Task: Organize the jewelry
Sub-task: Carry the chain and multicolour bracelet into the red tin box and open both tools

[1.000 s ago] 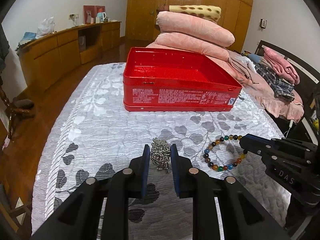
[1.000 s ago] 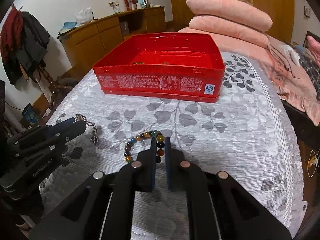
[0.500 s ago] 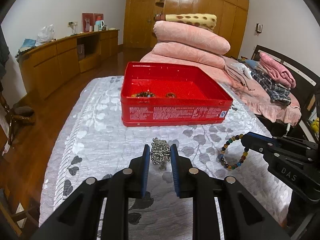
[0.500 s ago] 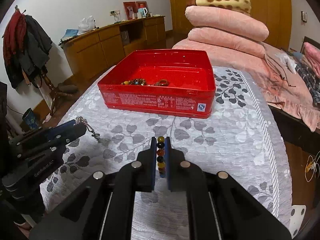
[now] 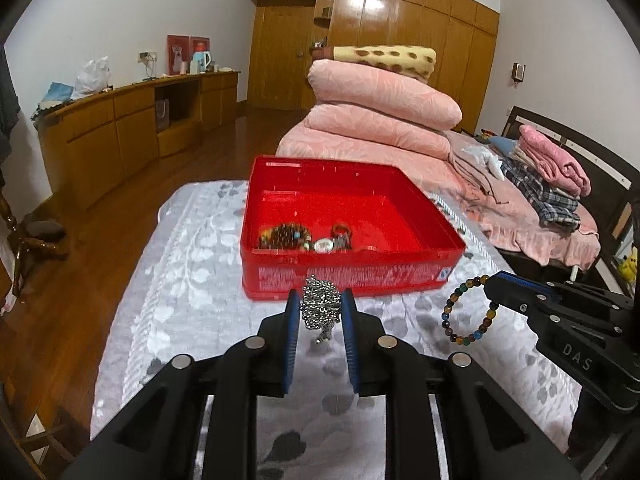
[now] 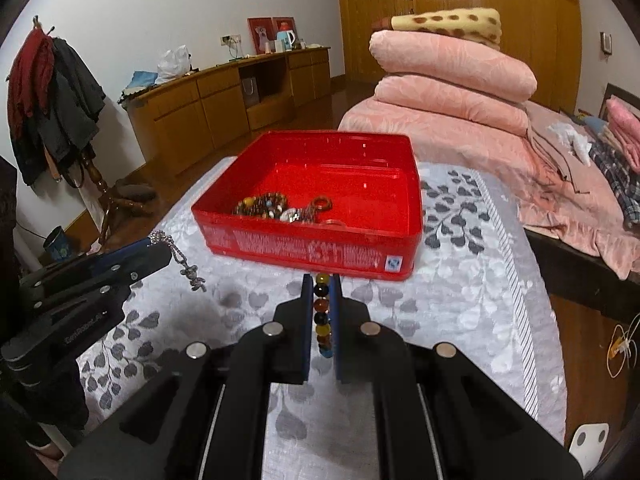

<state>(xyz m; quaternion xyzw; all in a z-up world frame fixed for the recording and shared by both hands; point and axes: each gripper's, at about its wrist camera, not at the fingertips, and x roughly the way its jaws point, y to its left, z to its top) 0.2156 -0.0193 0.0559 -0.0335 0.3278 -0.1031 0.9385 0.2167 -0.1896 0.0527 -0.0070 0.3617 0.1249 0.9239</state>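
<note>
My left gripper is shut on a bunched silver chain and holds it above the table, just in front of the red tin box. My right gripper is shut on a multicoloured bead bracelet, which hangs in the air; the bracelet also shows in the left wrist view. The red box holds several pieces of jewelry near its front wall. The left gripper with the dangling chain shows at the left of the right wrist view.
The table carries a grey leaf-patterned cloth. A bed with stacked pink quilts stands behind and to the right. A wooden sideboard runs along the left wall. A coat rack stands at the far left.
Both grippers have risen with their loads; the bracelet has left the cloth and now hangs. The view now looks down into the box, showing the jewelry inside.
</note>
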